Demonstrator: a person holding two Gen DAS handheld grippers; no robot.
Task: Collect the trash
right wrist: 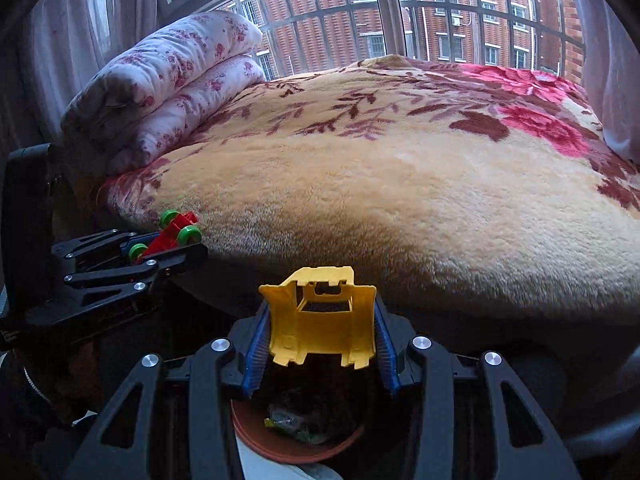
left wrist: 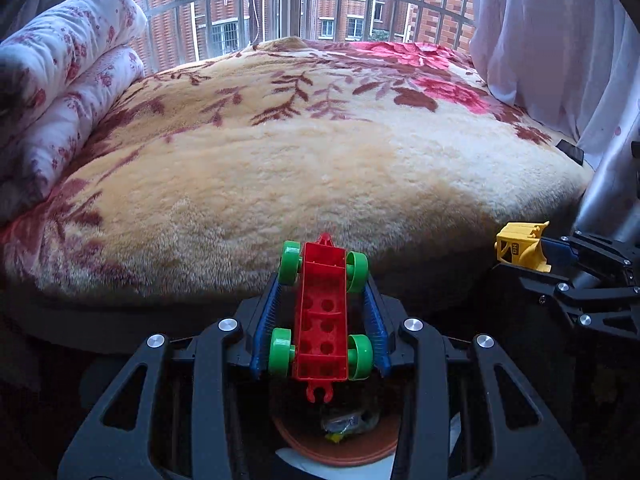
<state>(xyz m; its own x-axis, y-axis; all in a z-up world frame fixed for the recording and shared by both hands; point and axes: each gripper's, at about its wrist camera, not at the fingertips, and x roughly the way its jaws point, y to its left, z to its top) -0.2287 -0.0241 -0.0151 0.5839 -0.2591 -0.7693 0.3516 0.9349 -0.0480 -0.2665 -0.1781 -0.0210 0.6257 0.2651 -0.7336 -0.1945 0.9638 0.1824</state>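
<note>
In hand-held grippers: one red toy chassis (left wrist: 322, 316), one yellow toy cab (right wrist: 322, 318)

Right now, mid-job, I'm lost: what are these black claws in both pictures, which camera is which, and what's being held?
They are two hand-held grippers, each with a fisheye camera looking along its two fingers. The left wrist view shows the left gripper shut on a red toy car chassis with green wheels; the right gripper appears at its right edge. The right wrist view shows that right gripper shut on a yellow toy cab piece. Both hover in front of a bed under a floral blanket, with a folded quilt by the window. Below each sits a brown bin holding wrappers.
</note>
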